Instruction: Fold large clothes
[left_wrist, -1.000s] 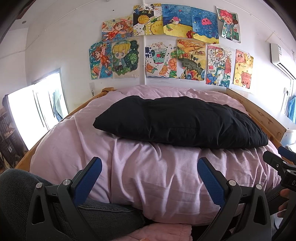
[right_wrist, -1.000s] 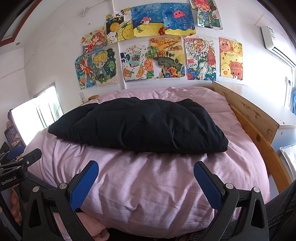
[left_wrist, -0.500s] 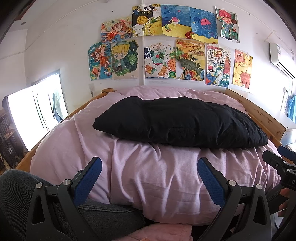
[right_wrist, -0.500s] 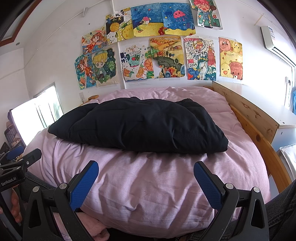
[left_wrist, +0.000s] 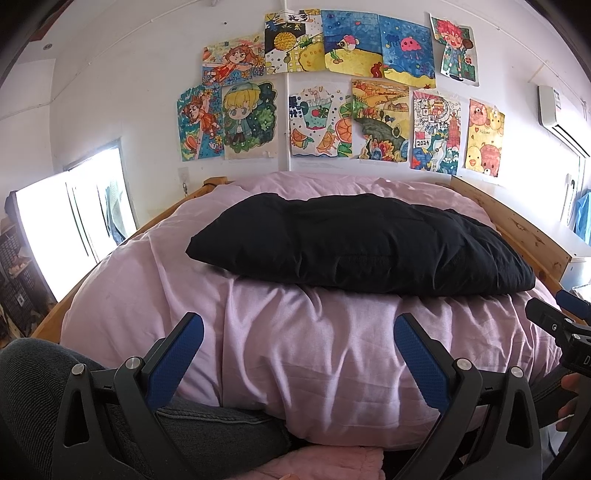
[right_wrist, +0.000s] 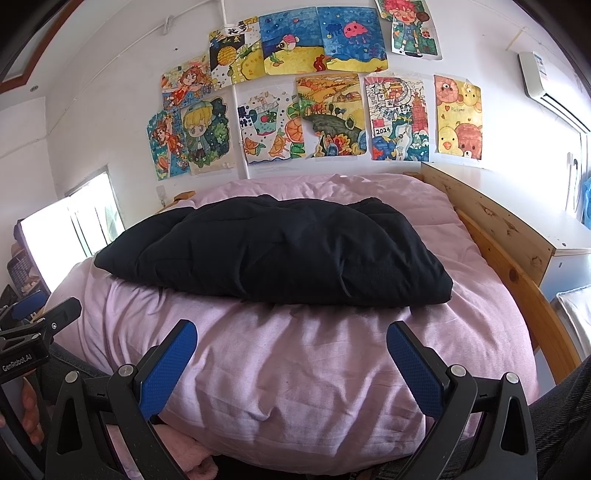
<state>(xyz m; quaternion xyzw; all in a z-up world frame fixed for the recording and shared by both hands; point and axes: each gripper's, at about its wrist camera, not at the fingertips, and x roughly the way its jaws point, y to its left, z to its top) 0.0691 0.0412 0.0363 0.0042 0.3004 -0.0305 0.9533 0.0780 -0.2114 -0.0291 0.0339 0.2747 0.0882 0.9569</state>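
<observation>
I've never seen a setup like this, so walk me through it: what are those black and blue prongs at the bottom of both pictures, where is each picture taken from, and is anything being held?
Each prong pair is a handheld claw that a person carries, one per hand, with a wide-angle camera looking along its fingers. One picture comes from the left claw, the other from the right claw. Both claws are open and hold nothing. Ahead is a bed with a wooden frame and a pink duvet. On the duvet lies a black padded garment, bundled up and untouched. Colourful drawings hang on the wall behind.
</observation>
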